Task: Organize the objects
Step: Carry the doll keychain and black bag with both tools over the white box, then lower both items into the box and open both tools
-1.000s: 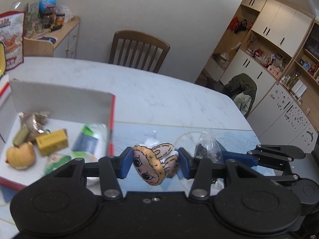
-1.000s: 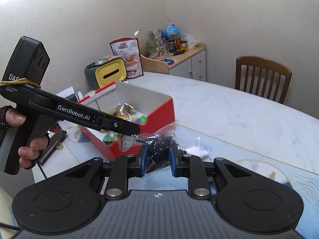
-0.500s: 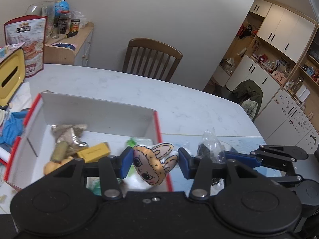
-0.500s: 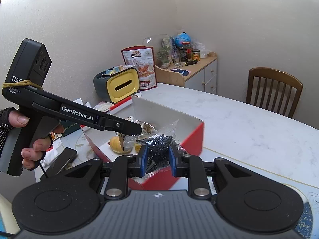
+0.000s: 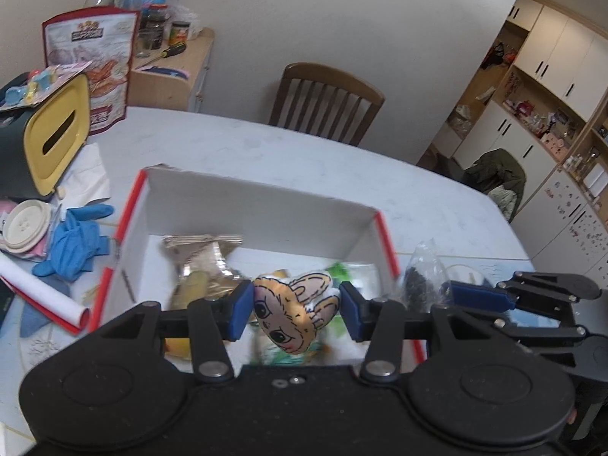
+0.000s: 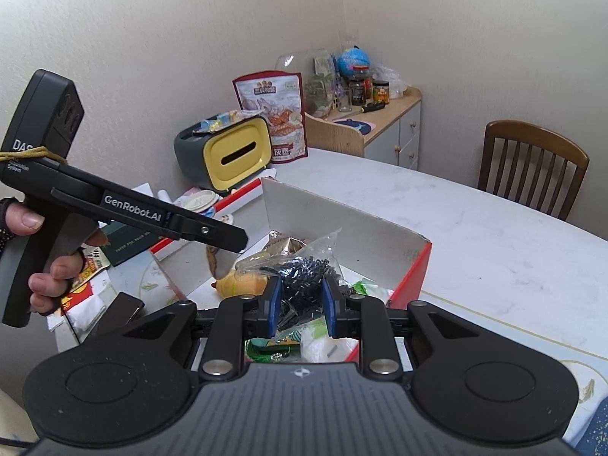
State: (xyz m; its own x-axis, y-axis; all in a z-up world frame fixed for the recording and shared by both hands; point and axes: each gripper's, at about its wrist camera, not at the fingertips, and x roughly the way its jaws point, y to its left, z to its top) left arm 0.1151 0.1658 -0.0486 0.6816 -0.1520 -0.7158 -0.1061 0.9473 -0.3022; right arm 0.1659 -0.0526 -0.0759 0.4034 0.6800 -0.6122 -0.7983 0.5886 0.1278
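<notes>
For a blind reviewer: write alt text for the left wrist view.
The left gripper holds a bunny-face plush above an open red-and-white box of small items on a white table. A blue glove lies left of the box.

Left wrist: close above red box point(image 5: 387, 235), facing chair point(image 5: 326, 102).
Right wrist: close, facing wall corner.
Shared: red box point(image 6: 418, 266), table point(image 5: 304, 167), chair point(image 6: 532, 167).

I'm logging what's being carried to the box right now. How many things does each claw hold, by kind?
Plush bunny toy, in the left claw: 1
Clear bag of small black pieces, in the right claw: 1
Total: 2
</notes>
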